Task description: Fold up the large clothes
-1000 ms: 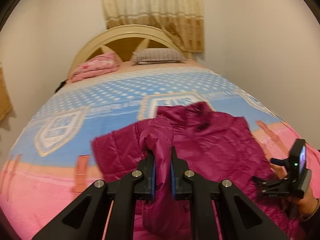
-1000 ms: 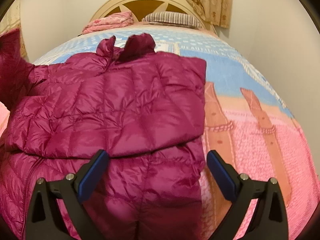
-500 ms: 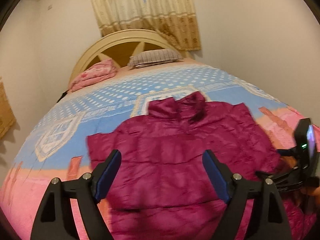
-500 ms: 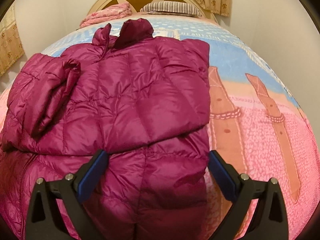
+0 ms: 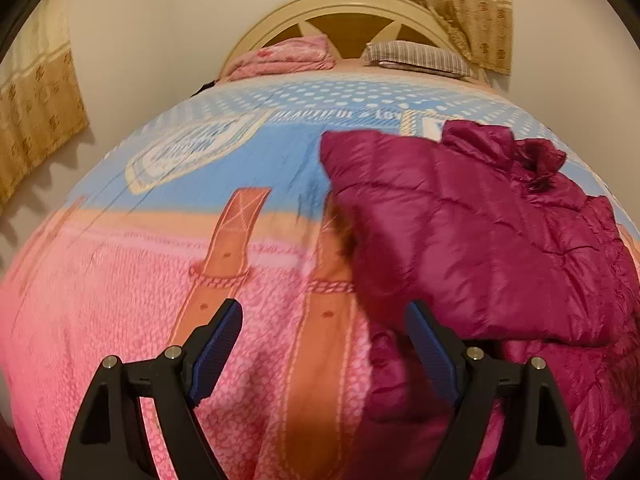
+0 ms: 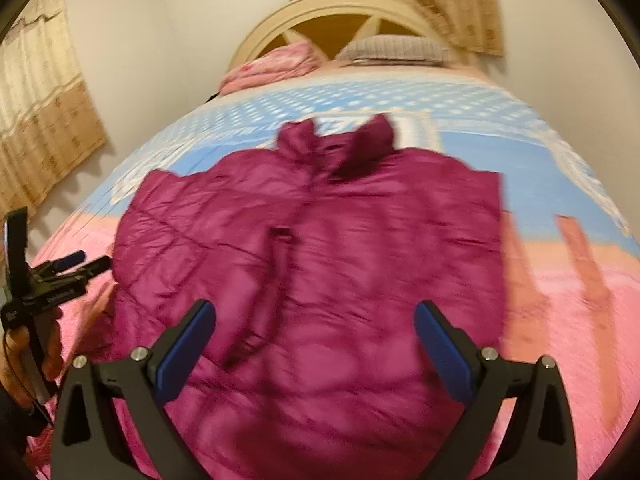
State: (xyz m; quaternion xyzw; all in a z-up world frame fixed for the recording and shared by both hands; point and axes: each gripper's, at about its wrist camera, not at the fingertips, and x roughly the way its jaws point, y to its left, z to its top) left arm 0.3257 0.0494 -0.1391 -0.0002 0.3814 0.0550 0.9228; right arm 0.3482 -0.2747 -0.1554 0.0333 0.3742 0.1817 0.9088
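A magenta quilted jacket [image 6: 320, 264] lies flat on the bed, collar toward the headboard, both sleeves folded in over its body. In the left wrist view the jacket [image 5: 480, 240] fills the right side. My left gripper [image 5: 324, 344] hangs open over the pink blanket at the jacket's left edge, with only the hem's corner between its blue pads. A hand holds that left gripper [image 6: 90, 263] at the far left of the right wrist view. My right gripper [image 6: 314, 344] stands open above the jacket's lower half, holding nothing.
The bed carries a blue and pink patterned blanket [image 5: 248, 208]. By the cream headboard [image 5: 344, 4] lie a folded pink quilt [image 5: 284, 56] and a striped pillow [image 5: 416, 54]. Curtains [image 6: 44, 120] hang on the left wall and behind the headboard.
My left gripper let go of the sleeve, opened wide, then dropped down and left to the jacket's edge. The sleeve now lies folded across the jacket. My right gripper drew back and up.
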